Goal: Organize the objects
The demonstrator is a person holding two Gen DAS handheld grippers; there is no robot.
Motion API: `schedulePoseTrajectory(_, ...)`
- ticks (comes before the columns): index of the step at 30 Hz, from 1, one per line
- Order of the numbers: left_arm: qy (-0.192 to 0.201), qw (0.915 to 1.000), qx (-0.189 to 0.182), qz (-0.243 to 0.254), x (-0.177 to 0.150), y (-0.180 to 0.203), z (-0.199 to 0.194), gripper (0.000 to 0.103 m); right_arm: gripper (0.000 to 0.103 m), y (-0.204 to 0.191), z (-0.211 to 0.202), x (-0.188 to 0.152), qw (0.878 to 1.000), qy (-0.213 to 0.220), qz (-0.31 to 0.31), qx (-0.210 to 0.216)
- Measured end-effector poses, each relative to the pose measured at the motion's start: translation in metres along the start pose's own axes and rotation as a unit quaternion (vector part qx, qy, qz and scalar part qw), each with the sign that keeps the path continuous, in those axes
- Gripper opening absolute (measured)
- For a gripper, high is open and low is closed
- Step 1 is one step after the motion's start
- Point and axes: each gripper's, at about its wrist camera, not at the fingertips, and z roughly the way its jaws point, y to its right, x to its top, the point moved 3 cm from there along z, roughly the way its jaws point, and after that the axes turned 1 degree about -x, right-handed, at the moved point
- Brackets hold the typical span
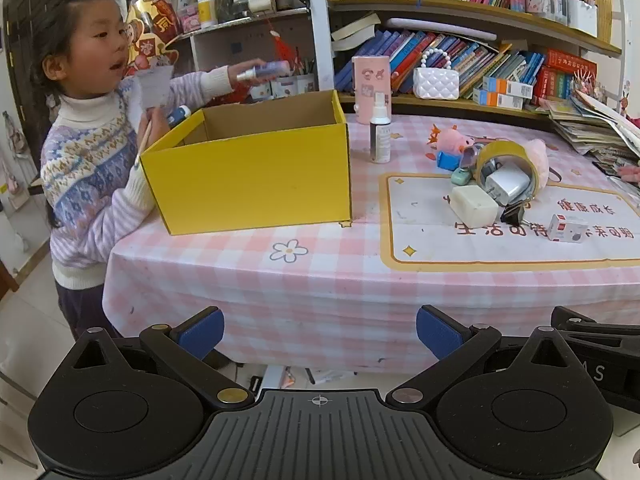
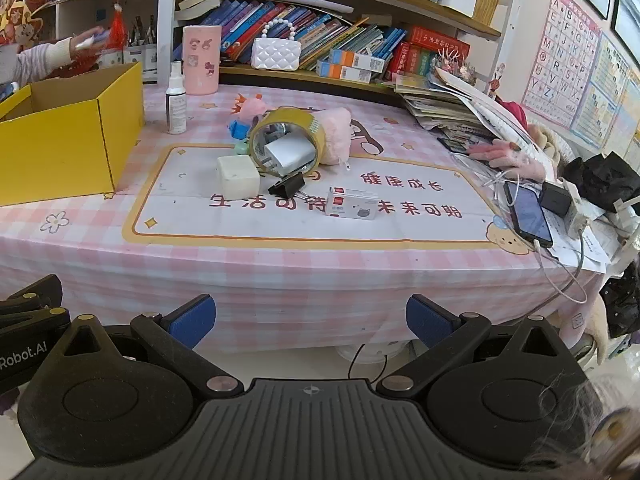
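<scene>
Home study corner: crammed bookshelves (image 2: 320, 40), alphabet chart (image 2: 560, 60), pink-checked tablecloth (image 2: 280, 264), toys.

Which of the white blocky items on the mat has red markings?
The small box, lying flat nearest the table's front edge. The cream block by the tape roll and the charger inside it are plain.

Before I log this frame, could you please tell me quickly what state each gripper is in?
Left gripper: open, holding nothing.
Right gripper: open, holding nothing.
</scene>
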Motion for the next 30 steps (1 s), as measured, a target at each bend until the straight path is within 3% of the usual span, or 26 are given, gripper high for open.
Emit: schedulePoseTrajectory(30, -0.003, 0.9999, -0.008, 0.007, -0.0056, -0.0065, 0.0006, 0.103, 0.103, -0.0044, 0.0024, 0.0003, 1.0, -0.001, -0.003, 0.001)
